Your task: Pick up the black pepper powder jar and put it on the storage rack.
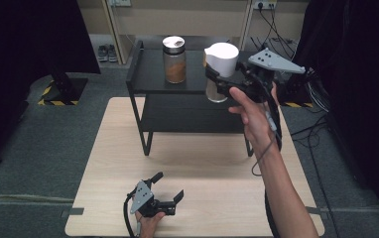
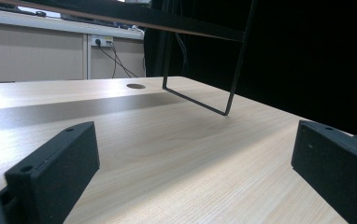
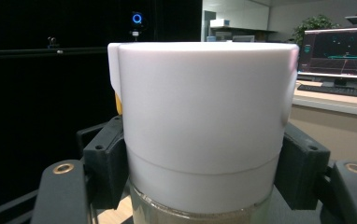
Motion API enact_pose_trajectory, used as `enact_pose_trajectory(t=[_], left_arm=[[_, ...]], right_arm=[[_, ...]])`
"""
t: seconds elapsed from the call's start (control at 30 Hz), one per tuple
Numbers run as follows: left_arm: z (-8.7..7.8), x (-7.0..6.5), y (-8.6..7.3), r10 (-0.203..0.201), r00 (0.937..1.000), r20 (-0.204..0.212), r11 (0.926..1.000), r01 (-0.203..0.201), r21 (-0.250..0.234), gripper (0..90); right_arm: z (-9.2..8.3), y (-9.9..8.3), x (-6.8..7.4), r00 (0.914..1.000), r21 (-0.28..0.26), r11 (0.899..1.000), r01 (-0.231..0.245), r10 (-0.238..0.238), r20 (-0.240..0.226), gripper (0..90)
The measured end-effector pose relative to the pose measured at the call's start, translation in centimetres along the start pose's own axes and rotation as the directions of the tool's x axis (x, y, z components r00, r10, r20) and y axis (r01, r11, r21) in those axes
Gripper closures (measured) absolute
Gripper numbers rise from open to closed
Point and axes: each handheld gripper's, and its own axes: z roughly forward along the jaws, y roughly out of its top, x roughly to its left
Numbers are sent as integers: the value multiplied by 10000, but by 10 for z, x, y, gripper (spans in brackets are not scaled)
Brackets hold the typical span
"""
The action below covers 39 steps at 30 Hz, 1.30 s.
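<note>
- The right gripper (image 1: 216,79) is clamped on a white-lidded jar (image 1: 221,69), its jaws pressing just under the lid, holding it upright in the air by the right end of the black shelf (image 1: 150,74).
- A second jar (image 1: 174,59) stands on the shelf's top, left of the held one.
- The left gripper (image 1: 170,186) rests near the worktop's (image 1: 207,163) front edge, jaws apart with nothing between them.

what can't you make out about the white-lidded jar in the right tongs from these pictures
- Right gripper view: the clear jar with the tall white lid is cut off by the bottom edge, so its base and fill level are unseen.
- High view: the right tongs and the hand cover the jar's lower body; whether it is above the black metal shelf or resting on it is unclear.
- Contents: pale, too blurred to identify.
</note>
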Motion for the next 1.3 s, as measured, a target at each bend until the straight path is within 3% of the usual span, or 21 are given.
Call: enact_pose_trajectory(t=[0.2, 0.53, 0.8, 1.3], left_arm=[[0, 0, -1, -40, 10000, 29, 10000, 40, -47, 4], [0, 1, -1, -85, 10000, 48, 9999, 86, -85, 4], [-1, 1, -2, -103, 9999, 51, 9999, 103, -125, 4], [-1, 1, -2, -115, 9999, 61, 9998, 116, -146, 5]], right_arm=[[21, 3, -2, 9990, 88, 9996, -264, 260, 353, 307], [47, 3, -3, 9946, 158, 9996, -227, 210, 1014, 307], [58, 3, -7, 9881, 173, 9994, -294, 265, 1512, 307], [72, 2, -8, 9818, 279, 9994, -197, 141, 1895, 307]])
